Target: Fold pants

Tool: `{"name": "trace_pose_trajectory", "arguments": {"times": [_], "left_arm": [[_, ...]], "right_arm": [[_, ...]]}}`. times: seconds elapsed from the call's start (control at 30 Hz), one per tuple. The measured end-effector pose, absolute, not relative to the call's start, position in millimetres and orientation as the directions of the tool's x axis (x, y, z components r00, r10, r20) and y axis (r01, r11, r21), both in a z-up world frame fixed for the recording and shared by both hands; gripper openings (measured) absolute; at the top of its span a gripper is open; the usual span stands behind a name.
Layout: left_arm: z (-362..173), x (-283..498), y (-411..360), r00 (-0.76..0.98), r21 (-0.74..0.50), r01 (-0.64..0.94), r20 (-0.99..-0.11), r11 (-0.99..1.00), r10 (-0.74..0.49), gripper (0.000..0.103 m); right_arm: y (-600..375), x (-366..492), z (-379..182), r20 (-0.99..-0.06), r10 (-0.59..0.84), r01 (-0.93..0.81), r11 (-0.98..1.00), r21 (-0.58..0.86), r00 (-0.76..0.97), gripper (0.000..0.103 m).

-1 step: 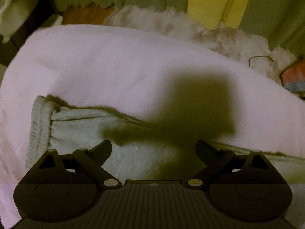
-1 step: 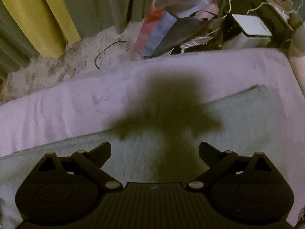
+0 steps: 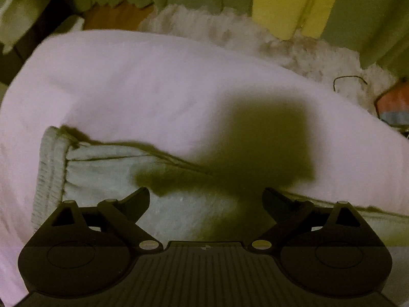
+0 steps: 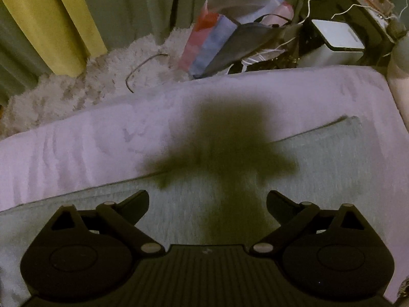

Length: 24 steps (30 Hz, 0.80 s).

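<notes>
The left gripper (image 3: 205,199) hangs above the pale green pants (image 3: 107,176) near the ribbed waistband (image 3: 49,171), jaws spread wide, holding nothing. The right gripper (image 4: 207,200) likewise stands wide open and empty. The pants (image 4: 319,168) lie flat on the lilac bed cover (image 4: 102,140).

Pants laid lengthwise along the near part of the bed

The pale grey-green knit pants (image 3: 107,179) lie flat on the pink-sheeted bed (image 3: 153,89), ribbed waistband (image 3: 51,168) at the left, hem end (image 4: 350,138) at the right. Beyond the bed's far edge lies a shaggy cream rug (image 4: 76,92); right of it stands a red-and-blue shopping bag (image 4: 209,46), then a white box (image 4: 337,41).
</notes>
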<state>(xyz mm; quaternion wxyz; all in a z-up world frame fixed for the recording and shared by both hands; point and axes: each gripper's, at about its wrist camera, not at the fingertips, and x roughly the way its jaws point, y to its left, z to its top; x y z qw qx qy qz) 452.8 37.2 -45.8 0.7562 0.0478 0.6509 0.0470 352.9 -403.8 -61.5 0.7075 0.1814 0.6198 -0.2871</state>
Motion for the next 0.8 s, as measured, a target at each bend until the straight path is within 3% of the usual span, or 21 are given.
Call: {"name": "trace_pose_trajectory", "arguments": {"times": [0.63, 0.7, 0.8], "left_arm": [[-95.7, 492.2, 33.7, -0.053, 0.145, -0.018, -0.988, 0.989, 0.143, 0.099], [-89.7, 493.0, 37.1, -0.049, 0.122, -0.04, -0.992, 0.992, 0.12, 0.092], [-85.4, 495.4, 35.1, -0.03, 0.118, -0.023, -0.993, 0.993, 0.117, 0.092]], "right_arm": [[-438.2, 370.1, -96.6, -0.994, -0.094, 0.703, 0.702, -0.109, -0.06, 0.099], [-440.3, 368.8, -101.9, -0.993, -0.092, 0.703, 0.702, -0.114, -0.068, 0.099], [-444.5, 366.6, -100.1, -0.996, -0.078, 0.719, 0.69, -0.088, -0.047, 0.099]]}}
